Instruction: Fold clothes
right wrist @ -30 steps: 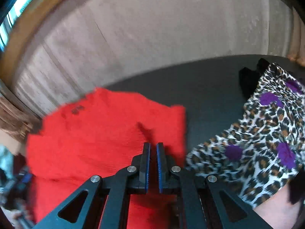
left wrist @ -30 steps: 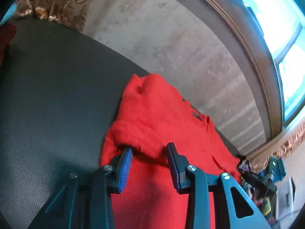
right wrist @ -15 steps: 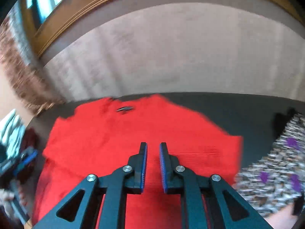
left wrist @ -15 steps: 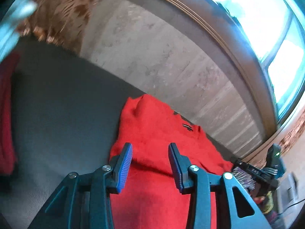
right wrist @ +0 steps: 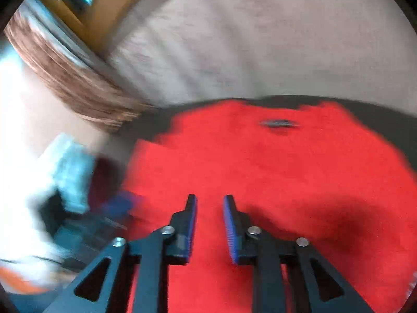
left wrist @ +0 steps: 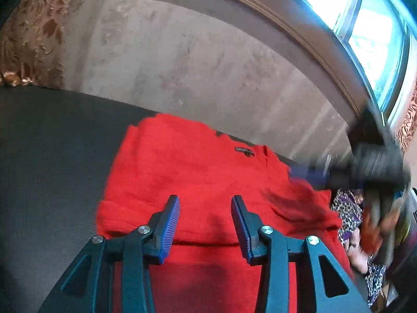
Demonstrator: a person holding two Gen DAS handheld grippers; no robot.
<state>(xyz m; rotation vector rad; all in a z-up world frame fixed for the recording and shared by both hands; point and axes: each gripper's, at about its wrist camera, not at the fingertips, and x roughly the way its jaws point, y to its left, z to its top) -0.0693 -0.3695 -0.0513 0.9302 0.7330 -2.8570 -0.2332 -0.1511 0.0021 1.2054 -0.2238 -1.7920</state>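
A red sweater (left wrist: 198, 182) lies spread on a dark table (left wrist: 52, 156) beside a pale wall (left wrist: 182, 60). The left tool (left wrist: 205, 200) hovers above it, jaws parted and empty. The right tool (right wrist: 209, 200), also released and holding nothing, hangs over the same sweater; a leopard-print garment (left wrist: 346, 208) sits just beside it.

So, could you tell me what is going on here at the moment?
A person is folding a red sweater on a dark surface with two handheld claws. The left claw is open above the sweater's near part, holding nothing. The right claw is also open over the sweater, gripping nothing; its view is blurred. The sweater lies partly folded, with a leopard-print garment beside it.
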